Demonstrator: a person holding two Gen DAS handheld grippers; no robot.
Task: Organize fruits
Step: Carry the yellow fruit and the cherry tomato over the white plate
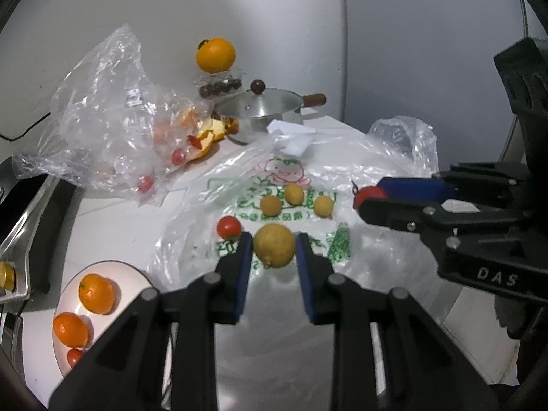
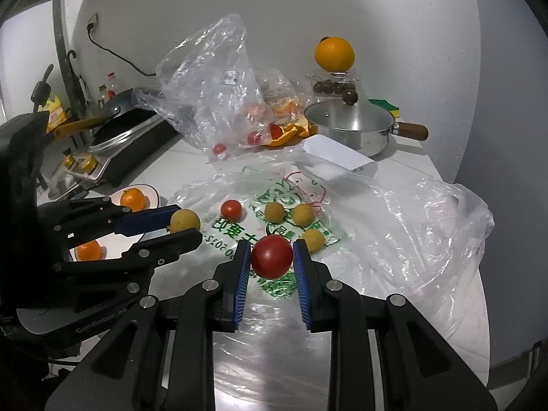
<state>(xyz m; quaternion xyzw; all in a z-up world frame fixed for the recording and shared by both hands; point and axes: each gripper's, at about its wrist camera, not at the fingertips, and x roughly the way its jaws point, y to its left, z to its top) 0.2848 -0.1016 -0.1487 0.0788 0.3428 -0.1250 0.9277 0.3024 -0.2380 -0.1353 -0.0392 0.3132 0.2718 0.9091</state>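
The left gripper (image 1: pixel 274 250) is clamping a yellow lemon (image 1: pixel 274 245) between narrowed fingers; the right gripper (image 2: pixel 270 257) is pinching a red tomato (image 2: pixel 271 256). Left of them, a white plate (image 1: pixel 132 274) is holding two mandarins (image 1: pixel 96 293).

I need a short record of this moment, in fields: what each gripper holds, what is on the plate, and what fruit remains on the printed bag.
left gripper: shut on yellow fruit
right gripper: shut on red tomato
plate: two oranges and one small red fruit
printed bag: one tomato and three small yellow fruits lie loose on it
behind: pot with lid, clear bag with fruit inside, large orange
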